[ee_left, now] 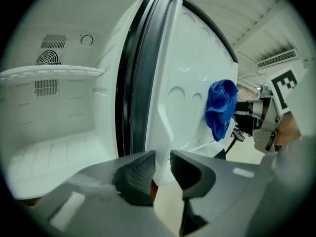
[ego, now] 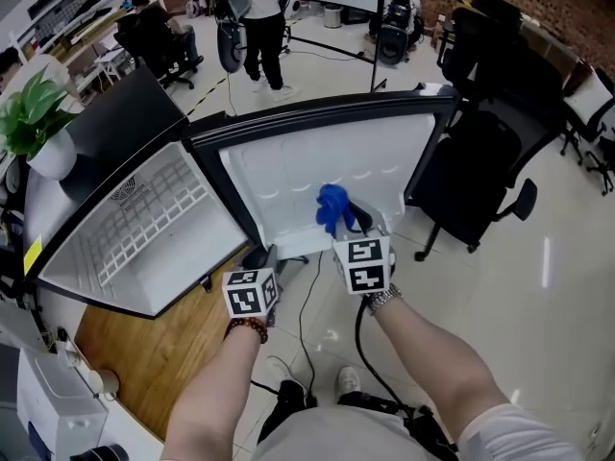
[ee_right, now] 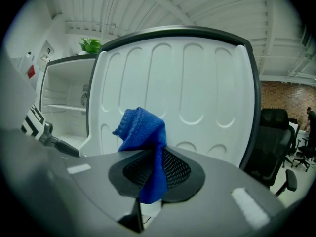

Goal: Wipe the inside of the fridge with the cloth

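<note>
My left gripper sits near the fridge door's lower edge, jaws apart on nothing. My right gripper is clamped on the blue cloth at the door's white liner. Right of the door are glossy floor, a black office chair, then a brick wall.

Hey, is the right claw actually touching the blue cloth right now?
Touching. The right gripper view shows the blue cloth pinched between the jaws of the right claw, with its tail hanging below them.
</note>
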### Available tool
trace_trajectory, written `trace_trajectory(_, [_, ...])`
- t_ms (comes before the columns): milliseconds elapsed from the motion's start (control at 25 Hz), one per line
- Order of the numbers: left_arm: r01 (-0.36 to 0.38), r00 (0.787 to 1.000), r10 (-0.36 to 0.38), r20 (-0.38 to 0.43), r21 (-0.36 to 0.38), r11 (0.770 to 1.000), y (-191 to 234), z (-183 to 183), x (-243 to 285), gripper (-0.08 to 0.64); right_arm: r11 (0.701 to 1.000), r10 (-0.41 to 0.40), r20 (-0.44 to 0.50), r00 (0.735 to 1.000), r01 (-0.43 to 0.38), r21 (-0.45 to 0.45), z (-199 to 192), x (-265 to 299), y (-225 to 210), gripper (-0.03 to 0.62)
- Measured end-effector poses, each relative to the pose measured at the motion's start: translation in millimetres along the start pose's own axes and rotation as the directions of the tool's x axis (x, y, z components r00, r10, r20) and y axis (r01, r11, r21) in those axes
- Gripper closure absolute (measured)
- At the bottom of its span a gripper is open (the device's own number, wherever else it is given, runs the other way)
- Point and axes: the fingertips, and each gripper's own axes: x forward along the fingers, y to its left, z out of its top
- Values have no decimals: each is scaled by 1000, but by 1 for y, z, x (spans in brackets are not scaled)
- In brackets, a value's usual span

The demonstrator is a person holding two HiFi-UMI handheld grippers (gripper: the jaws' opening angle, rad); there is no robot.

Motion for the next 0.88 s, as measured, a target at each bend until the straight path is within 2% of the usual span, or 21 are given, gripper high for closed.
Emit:
trace_trajectory(640, [-45, 999, 45, -2, 2, 999, 0, -1, 0, 459, 986, -165, -34, 986, 166, 26, -15, -23, -93, 546])
trace_trajectory(880, [-56, 998, 56, 0, 3, 998, 0, 0, -1, 460, 978, -204, -39, 978, 206, 28, -17, -32, -118, 546])
